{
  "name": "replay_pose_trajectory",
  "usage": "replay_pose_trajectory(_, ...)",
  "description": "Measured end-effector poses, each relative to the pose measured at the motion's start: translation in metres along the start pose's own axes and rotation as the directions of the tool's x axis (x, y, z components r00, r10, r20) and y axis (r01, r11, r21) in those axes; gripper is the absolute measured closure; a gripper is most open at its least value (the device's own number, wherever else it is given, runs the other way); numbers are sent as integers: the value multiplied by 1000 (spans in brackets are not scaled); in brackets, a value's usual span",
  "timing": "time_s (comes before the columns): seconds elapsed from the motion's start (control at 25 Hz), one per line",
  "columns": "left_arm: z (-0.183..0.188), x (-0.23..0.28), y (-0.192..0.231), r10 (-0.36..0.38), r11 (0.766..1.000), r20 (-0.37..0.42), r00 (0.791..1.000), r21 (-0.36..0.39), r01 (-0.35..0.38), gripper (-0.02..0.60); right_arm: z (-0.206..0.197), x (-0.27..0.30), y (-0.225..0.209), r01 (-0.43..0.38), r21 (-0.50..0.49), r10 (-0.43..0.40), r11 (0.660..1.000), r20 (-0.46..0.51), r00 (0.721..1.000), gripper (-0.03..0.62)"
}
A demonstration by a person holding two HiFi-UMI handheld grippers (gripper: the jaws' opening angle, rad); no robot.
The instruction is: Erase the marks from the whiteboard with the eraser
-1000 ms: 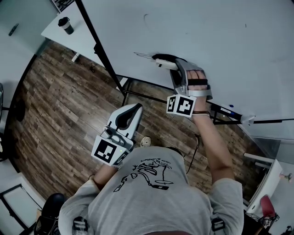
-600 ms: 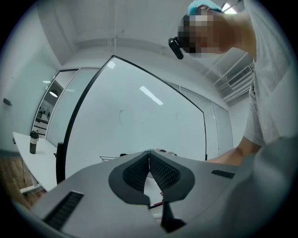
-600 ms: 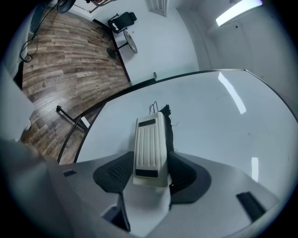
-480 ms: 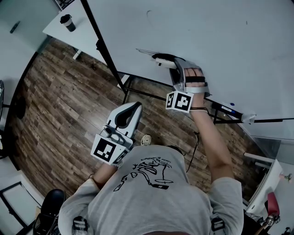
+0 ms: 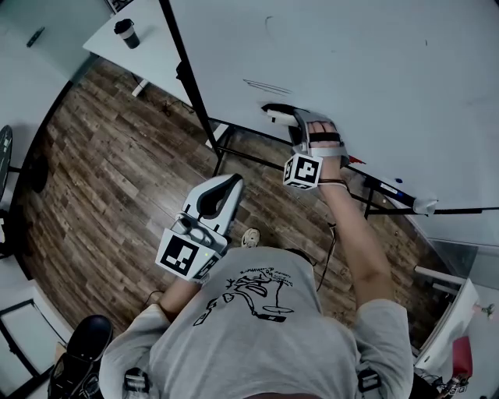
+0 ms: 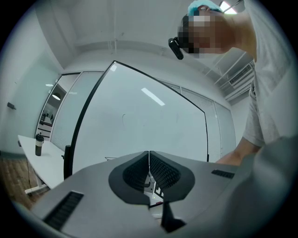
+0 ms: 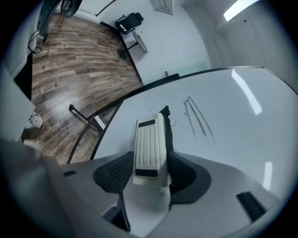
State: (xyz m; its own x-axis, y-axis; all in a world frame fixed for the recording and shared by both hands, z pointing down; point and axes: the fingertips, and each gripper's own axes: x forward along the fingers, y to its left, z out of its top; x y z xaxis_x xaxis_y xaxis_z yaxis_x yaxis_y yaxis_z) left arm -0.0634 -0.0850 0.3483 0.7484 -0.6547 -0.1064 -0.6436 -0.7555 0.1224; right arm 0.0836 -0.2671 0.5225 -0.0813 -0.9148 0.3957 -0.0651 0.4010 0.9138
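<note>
Jaws of the right gripper point(image 7: 150, 174) clamp the single eraser point(image 7: 150, 139) by its long sides, white ribbed back towards the camera and dark felt turned to the whiteboard point(image 7: 228, 139). One cluster of thin dark strokes point(image 7: 199, 118) lies just beyond the eraser's tip, apart from it. In the head view that gripper point(image 5: 284, 117) is raised to the board's lower part, with the strokes point(image 5: 265, 84) above it and one faint curved mark point(image 5: 269, 22) higher up. The left gripper point(image 6: 149, 169) has both jaws pressed together with nothing between them; it hangs low before the person's chest point(image 5: 212, 204), well apart from the board. One cup point(image 5: 126, 33) stands on a white table point(image 5: 156, 58).
</note>
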Motion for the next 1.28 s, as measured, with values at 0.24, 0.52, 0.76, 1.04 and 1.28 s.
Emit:
replay_pose_trajectory(0.24,7,-9,2,21,1000,13,1000,8,-21,557,4,1,13,-66,37,67,997,-30,997,350)
replay_pose_trajectory(0.52,11,-11,2,23,1000,26,999,8,-23,557,36,-43,-63,51,70,-53,996,32,998,350)
replay_pose_trajectory(0.76,13,-8,6,25,1000,28,999,11,-25,557,56,-74,-139,169,103,-177,980,80,981,350)
replay_pose_trajectory(1.04,12,-3,13,27,1000,25,999,3,-27,557,54,-68,-177,212,107,-221,971,70,973,350)
replay_pose_trajectory(1.28,8,1,19,28,1000,22,999,2,-28,557,51,-62,-174,236,106,-244,966,66,968,350)
